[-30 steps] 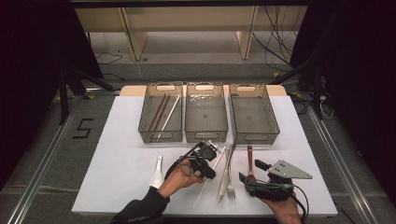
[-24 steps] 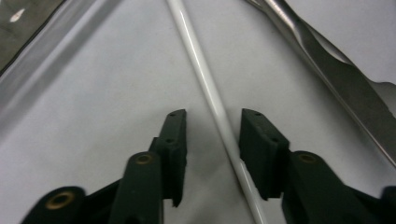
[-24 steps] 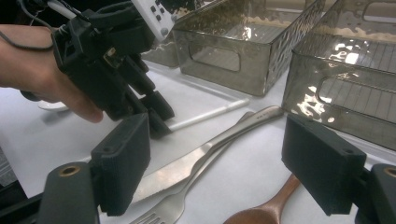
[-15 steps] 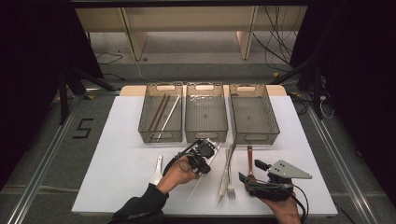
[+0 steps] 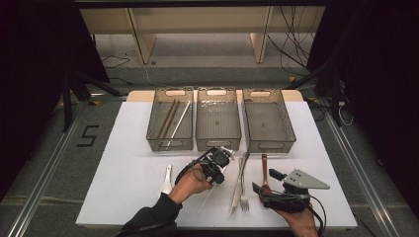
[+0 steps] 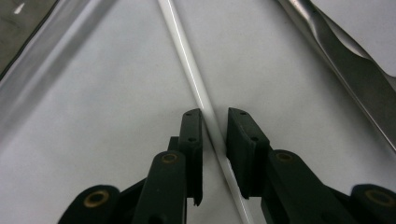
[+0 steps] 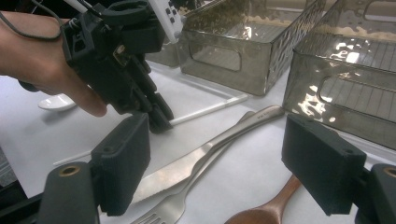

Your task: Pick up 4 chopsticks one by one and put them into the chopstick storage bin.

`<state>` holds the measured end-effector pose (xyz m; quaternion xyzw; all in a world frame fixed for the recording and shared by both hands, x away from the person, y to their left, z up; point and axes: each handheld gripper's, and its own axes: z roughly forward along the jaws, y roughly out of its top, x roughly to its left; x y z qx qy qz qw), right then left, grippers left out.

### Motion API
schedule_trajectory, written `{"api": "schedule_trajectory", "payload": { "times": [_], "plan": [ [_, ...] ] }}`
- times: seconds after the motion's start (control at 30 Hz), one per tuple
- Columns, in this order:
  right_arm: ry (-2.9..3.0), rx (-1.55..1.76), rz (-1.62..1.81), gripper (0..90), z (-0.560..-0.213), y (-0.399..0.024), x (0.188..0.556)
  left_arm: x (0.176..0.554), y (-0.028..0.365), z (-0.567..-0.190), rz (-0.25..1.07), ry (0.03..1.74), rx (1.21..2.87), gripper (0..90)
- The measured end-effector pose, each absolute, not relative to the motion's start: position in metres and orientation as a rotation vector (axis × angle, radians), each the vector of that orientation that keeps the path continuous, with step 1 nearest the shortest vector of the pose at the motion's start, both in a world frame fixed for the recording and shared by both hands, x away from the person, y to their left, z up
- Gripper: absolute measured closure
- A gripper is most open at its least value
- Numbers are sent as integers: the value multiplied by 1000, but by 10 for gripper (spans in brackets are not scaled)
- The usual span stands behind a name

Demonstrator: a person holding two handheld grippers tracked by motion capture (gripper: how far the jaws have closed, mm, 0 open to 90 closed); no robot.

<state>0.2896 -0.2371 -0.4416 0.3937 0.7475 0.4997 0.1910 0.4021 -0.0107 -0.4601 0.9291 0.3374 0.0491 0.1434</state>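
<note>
A thin white chopstick lies slantwise on the white mat. My left gripper is down on it, held by a hand. Its jaws stand narrowly open, one on each side of the stick, with a small gap showing. My right gripper hangs wide open near the front right, over the bowl of a wooden spoon, with nothing between its jaws.
A knife and a fork lie side by side between the grippers. A white spoon lies to the left. Three smoky bins stand behind: left with chopsticks, middle, right.
My left gripper has shifted slightly away from the person and settled over the white chopstick. The right gripper has stayed where it was.
</note>
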Motion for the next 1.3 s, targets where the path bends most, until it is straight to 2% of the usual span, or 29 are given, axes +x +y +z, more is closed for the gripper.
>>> {"api": "schedule_trajectory", "payload": {
  "times": [0.87, 1.3],
  "plan": [
    [2103, 1099, 1401, 244, -442, -236, 290, 405, 2, -461, 73, 942, 2638, 828],
    [2102, 1099, 1399, 245, -442, -236, 290, 407, -4, -460, 84, 970, 2678, 816]
  ]
}}
